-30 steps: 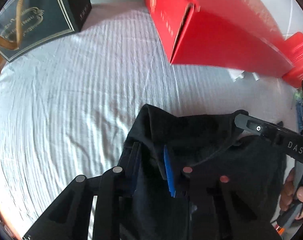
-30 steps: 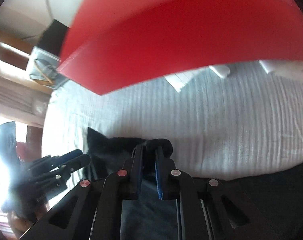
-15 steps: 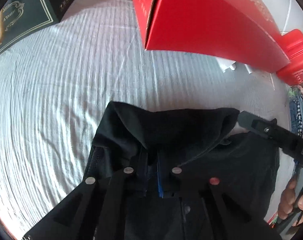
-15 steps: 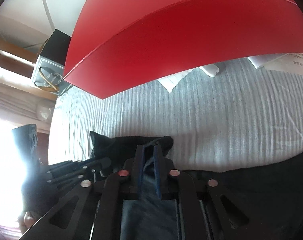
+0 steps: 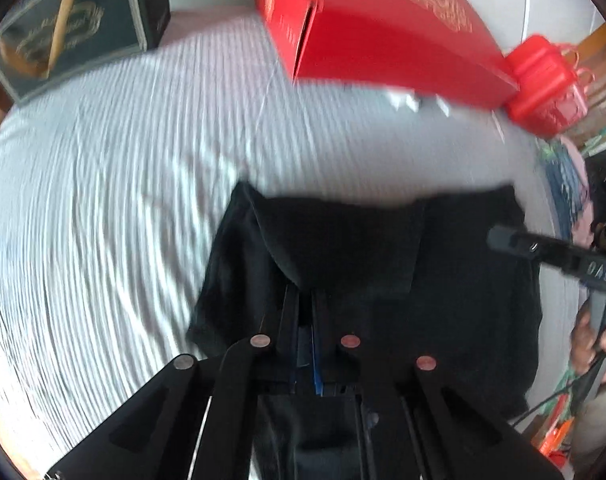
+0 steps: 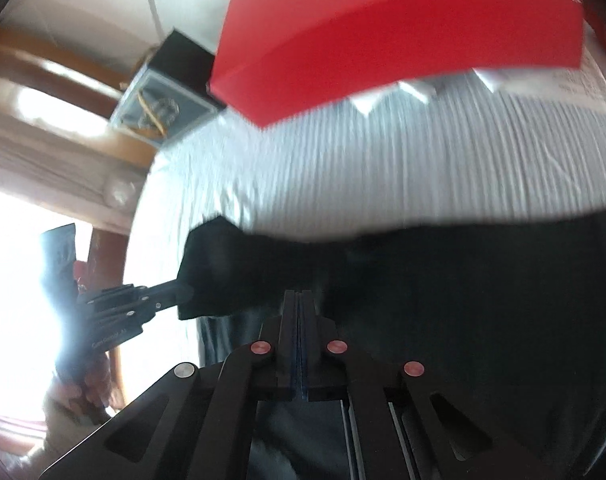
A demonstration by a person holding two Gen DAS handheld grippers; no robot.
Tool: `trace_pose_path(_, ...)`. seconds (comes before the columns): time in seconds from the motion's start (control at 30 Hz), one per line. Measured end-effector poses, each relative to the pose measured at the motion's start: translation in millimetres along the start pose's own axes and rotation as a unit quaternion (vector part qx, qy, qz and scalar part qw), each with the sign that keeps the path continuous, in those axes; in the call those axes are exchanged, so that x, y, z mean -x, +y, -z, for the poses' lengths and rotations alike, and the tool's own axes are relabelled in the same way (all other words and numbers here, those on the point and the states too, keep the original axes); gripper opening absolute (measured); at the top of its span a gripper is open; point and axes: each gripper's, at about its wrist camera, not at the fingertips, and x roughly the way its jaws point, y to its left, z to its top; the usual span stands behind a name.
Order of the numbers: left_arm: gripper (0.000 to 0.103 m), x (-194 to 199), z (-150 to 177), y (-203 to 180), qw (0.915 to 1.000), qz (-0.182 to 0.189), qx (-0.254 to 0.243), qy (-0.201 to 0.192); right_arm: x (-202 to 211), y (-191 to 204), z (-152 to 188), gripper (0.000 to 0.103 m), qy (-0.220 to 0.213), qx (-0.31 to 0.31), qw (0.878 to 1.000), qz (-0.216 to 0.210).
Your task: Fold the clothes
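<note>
The left gripper (image 5: 303, 300) has its fingers nearly together, clamped on a fold of the black garment (image 5: 383, 264). The right gripper (image 6: 299, 300) is pressed fully together on the same cloth. The garment lies on the white ribbed sheet (image 5: 123, 200), at 6 o'clock from the red box (image 5: 383, 40). Both views are blurred.

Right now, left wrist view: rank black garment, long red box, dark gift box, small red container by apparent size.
1. black garment, nearest the camera, so inflated
2. long red box
3. dark gift box, cropped by the frame edge, so unsure
4. small red container
</note>
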Motion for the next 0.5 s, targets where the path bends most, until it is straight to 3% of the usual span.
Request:
trace_pose_path(0.1,0.006,-7.1,27.6,0.2,0.9996,-0.006,0.003,0.026,-8.6,0.7,12.7,0.028,0.011,0.003,1.000,0.015)
trace_pose_path(0.37,0.006,1.4,26.9,-2.8,0.9993,-0.033,0.014,-0.013,-44.5,7.6,34.0,0.029,0.030,0.021,0.998,0.053)
trace_pose_path(0.5,0.006,-10.8,13.0,-8.9,0.9970,-0.073,0.008,-0.023,-64.7,18.5,31.5,0.029,0.030,0.051,0.994,0.089)
